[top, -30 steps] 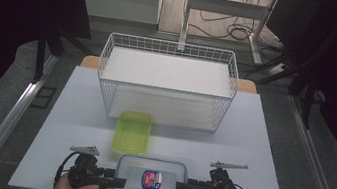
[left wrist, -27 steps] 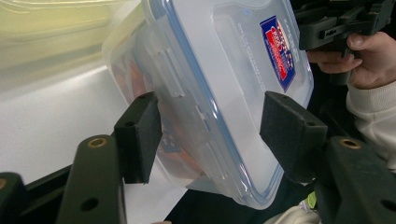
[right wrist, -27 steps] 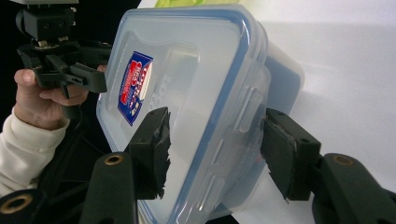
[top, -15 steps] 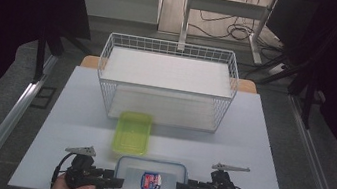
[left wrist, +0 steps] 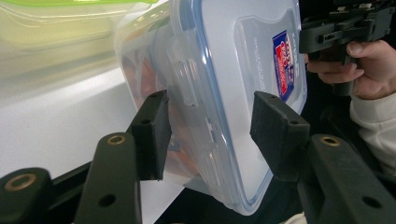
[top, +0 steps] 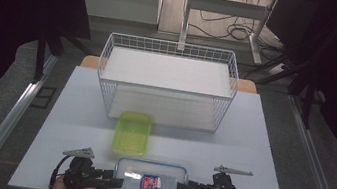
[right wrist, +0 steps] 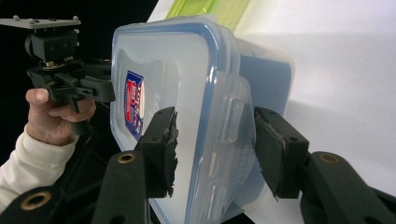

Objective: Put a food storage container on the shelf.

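A: Left tongs (top: 110,183) first — what are they doing?

B: Parted, jaws either side of the left end of the clear lidded food container (top: 149,185). In the left gripper view the jaws straddle its side latch (left wrist: 183,83); one pad (left wrist: 154,133) sits close against the wall, the other stands off the lid, so no squeeze.

A: And the right tongs (top: 184,188)?

B: Same on the opposite end: spread apart, the container's edge and clip (right wrist: 232,120) between the jaws, a gap showing at each pad.

A: Where does the container sit?

B: On the white bench (top: 258,153), at its near edge, midway between the two hands. Its lid has a blue seal around the rim and a red-and-blue label (top: 150,184) in the middle.

A: Anything beyond it?

B: A lime-green lidded container (top: 132,132) just behind it, slightly left, apart from it. Farther back a white wire basket (top: 167,82) stands across the bench, the green container's far end touching or just short of its front wall; I cannot tell which
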`<state>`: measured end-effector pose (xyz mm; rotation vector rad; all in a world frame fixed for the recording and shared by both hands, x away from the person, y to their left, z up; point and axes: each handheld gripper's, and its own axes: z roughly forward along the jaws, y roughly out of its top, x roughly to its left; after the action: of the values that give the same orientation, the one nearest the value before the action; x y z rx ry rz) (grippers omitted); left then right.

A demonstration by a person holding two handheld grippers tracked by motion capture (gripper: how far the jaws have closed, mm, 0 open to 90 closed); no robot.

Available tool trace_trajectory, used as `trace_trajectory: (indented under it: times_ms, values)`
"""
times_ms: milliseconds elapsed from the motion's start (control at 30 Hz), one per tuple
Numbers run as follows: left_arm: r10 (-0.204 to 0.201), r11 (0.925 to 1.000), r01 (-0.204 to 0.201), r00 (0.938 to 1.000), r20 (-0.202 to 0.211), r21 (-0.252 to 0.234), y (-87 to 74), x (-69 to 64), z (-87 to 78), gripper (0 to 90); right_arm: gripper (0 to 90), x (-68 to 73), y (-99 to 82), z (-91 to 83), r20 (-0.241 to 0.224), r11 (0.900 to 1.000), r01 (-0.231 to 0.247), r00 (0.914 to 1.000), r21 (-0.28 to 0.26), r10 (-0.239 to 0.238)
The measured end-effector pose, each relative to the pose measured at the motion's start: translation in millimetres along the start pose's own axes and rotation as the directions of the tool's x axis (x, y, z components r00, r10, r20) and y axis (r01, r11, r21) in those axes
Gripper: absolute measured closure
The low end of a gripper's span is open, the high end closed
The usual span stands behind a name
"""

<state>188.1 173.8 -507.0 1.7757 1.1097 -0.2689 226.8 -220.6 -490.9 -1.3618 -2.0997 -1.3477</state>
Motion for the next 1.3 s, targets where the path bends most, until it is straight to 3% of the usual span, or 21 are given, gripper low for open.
trace_trajectory:
  times_ms: [500,800,1033,1300]
  values:
    - [0.053,0.9984,-0.053,0.9977,-0.042,-0.019,2.4,-10.6,-2.2,51.1,52.0,4.1,-0.6,-5.3,0.001,0.9992,0.023,0.9997,-0.033,-0.023]
    - [0.088,0.9952,-0.09,0.9947,-0.053,-0.037,10.2,-21.2,-7.6,51.2,51.9,15.5,5.6,-15.3,0.015,0.9951,0.08,0.9967,-0.058,-0.08]
    - [0.132,0.9895,-0.135,0.9888,-0.071,-0.05,32.1,-31.7,-14.2,51.3,51.7,23.8,19.9,-24.5,0.024,0.989,0.121,0.9926,-0.085,-0.119]
    - [0.171,0.9807,-0.178,0.9816,-0.084,-0.081,64.9,-37.1,-24.5,51.5,51.4,36.4,51.9,-35.1,0.04,0.976,0.183,0.983,-0.118,-0.179]
